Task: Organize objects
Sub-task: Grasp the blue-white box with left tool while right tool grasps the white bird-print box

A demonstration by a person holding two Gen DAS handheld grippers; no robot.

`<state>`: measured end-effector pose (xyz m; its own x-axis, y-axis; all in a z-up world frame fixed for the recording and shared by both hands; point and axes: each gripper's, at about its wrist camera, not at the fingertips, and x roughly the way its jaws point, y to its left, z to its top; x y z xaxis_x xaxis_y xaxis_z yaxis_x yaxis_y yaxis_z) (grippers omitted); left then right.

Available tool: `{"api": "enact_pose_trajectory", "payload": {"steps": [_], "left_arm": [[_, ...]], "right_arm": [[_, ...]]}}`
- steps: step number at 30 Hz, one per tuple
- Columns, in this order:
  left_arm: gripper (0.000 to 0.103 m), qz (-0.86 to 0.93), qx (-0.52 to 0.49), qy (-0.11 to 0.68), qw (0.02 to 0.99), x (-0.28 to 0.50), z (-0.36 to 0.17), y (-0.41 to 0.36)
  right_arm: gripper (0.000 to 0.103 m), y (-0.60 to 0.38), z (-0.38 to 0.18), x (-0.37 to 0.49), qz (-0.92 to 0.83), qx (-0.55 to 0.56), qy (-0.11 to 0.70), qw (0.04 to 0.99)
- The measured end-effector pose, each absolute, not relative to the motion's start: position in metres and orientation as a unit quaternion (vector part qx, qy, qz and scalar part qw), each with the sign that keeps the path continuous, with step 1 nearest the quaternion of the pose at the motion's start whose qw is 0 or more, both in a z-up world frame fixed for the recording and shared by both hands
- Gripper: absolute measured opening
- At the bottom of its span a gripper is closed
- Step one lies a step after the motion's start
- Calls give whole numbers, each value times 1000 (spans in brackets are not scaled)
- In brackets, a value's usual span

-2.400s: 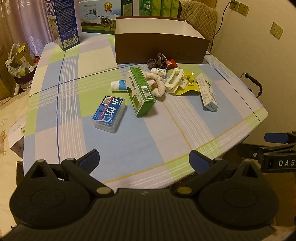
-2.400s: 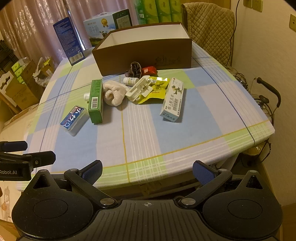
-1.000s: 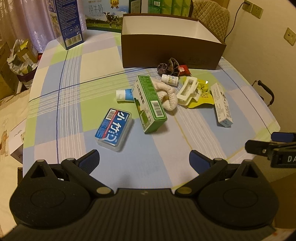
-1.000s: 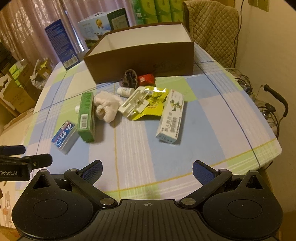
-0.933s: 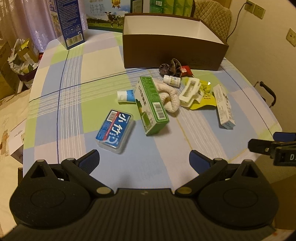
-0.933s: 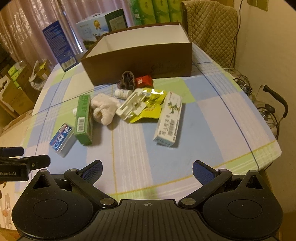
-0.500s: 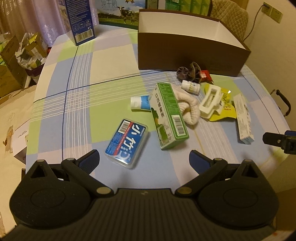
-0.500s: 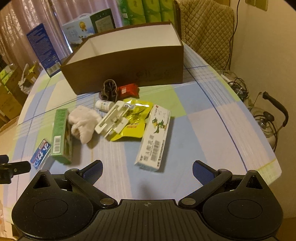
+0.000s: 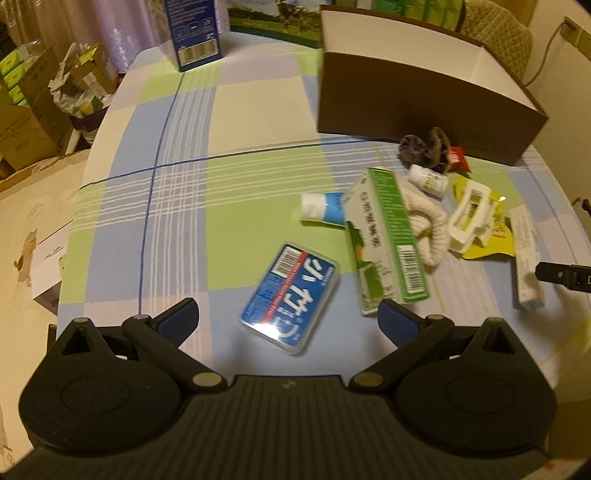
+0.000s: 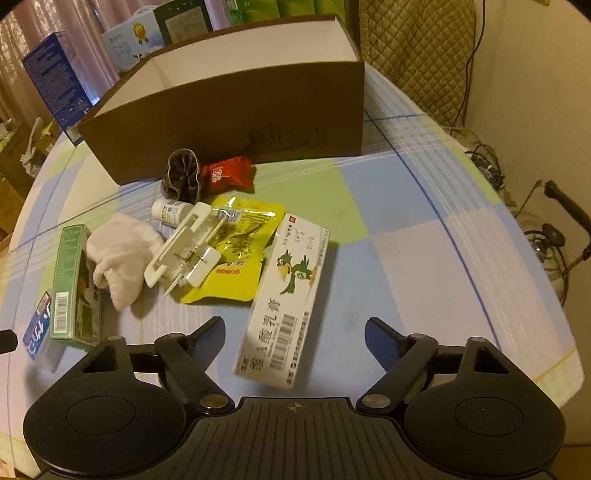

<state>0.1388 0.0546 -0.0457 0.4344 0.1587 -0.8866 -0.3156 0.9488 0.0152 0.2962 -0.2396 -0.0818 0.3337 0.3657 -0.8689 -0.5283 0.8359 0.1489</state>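
Observation:
My left gripper (image 9: pixel 288 319) is open, its fingers on either side of a blue clear-lidded case (image 9: pixel 290 297) on the checked tablecloth. A green box (image 9: pixel 388 240), a white-blue tube (image 9: pixel 321 206), a white cloth (image 9: pixel 424 232) and a white clip (image 9: pixel 469 216) lie beyond it. My right gripper (image 10: pixel 295 332) is open just in front of a white medicine box with a green bird (image 10: pixel 288 306). Behind that lie a yellow packet (image 10: pixel 236 254), a small bottle (image 10: pixel 168 212), a dark scrunchie (image 10: pixel 183 177) and a red packet (image 10: pixel 225 175). An open brown box (image 10: pixel 229 125) stands at the back.
A blue carton (image 9: pixel 192 33) and a milk carton (image 9: pixel 273 22) stand at the table's far edge. A quilted chair back (image 10: pixel 417 48) is behind the brown box. Cardboard boxes (image 9: pixel 33 107) clutter the floor on the left. The table edge (image 10: pixel 546 332) curves away on the right.
Both grippers have moved forward over the table. The blue case now lies between my left fingers and the white medicine box just ahead of my right fingers. Nothing was taken hold of.

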Motion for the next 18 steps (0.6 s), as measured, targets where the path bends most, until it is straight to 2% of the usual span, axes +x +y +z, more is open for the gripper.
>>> {"api": "enact_pose_trajectory", "payload": {"steps": [16, 18], "left_arm": [[101, 153, -81, 520, 837, 148, -63, 71], [101, 150, -79, 520, 837, 149, -63, 71]], "right_arm": [[57, -223, -109, 325, 283, -72, 528, 798], [43, -222, -111, 326, 290, -71, 530, 794]]}}
